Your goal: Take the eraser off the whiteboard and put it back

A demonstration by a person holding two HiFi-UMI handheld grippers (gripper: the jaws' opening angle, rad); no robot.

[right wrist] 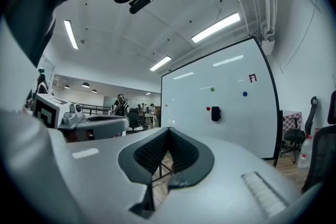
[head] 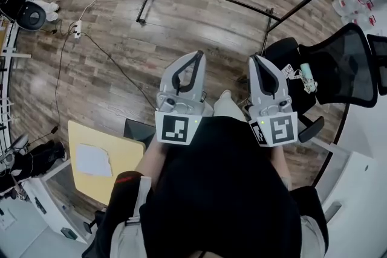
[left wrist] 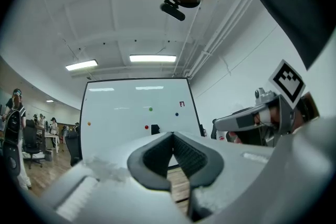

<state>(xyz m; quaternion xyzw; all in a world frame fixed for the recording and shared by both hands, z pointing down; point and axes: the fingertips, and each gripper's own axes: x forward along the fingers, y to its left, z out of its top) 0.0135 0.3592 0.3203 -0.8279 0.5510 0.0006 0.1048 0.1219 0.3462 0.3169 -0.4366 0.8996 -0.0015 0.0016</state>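
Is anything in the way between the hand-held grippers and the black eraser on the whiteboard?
Nothing visible is. The left hand-held gripper and the right hand-held gripper both look straight at the eraser, uncovered on the whiteboard some way ahead.
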